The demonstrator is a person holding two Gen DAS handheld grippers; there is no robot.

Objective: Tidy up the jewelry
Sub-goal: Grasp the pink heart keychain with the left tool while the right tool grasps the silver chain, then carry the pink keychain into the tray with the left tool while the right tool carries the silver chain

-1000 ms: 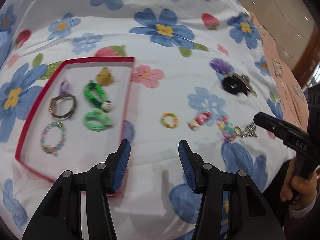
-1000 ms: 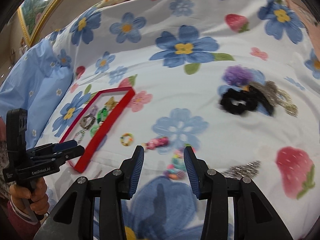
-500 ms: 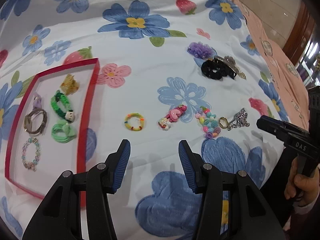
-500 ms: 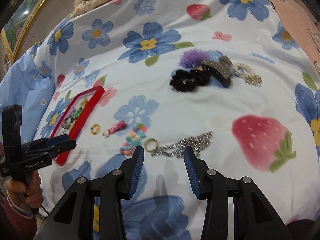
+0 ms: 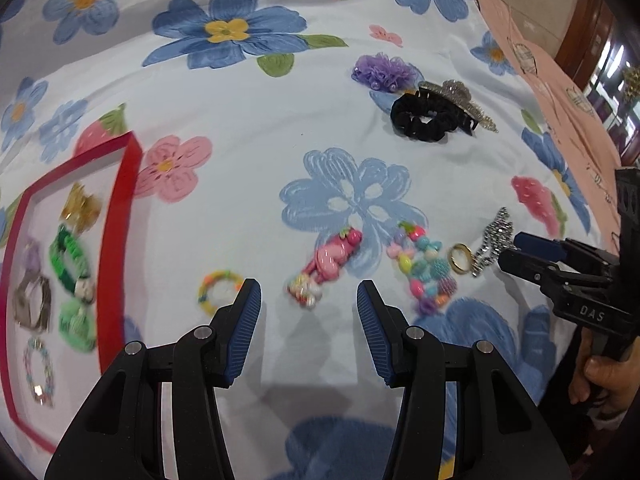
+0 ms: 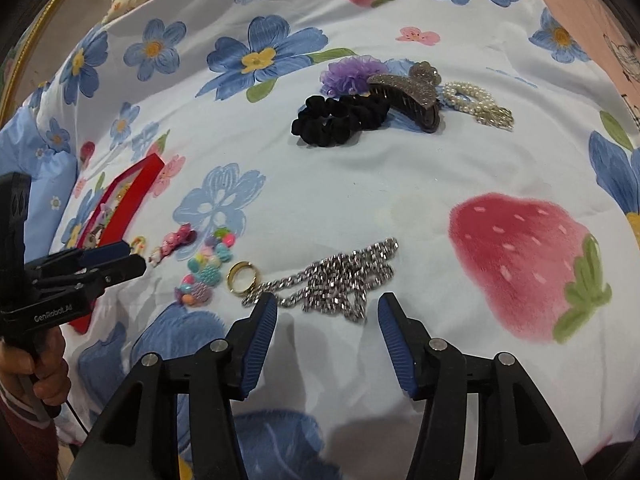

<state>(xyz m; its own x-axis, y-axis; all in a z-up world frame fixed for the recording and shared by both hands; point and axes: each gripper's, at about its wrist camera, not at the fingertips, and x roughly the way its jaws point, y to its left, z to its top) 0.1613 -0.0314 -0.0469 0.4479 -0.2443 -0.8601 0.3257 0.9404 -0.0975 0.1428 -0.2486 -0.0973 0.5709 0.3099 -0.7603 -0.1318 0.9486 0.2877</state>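
Jewelry strewn across flowered bedspread: right hand-held gripper empty, jaws opening just short of silver chain; left hand-held gripper released near pink charm. Next, likely: straddle, clench, carry left to red tray.

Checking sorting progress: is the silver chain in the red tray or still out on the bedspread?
Out. The silver chain lies on the bedspread, far from the red tray.
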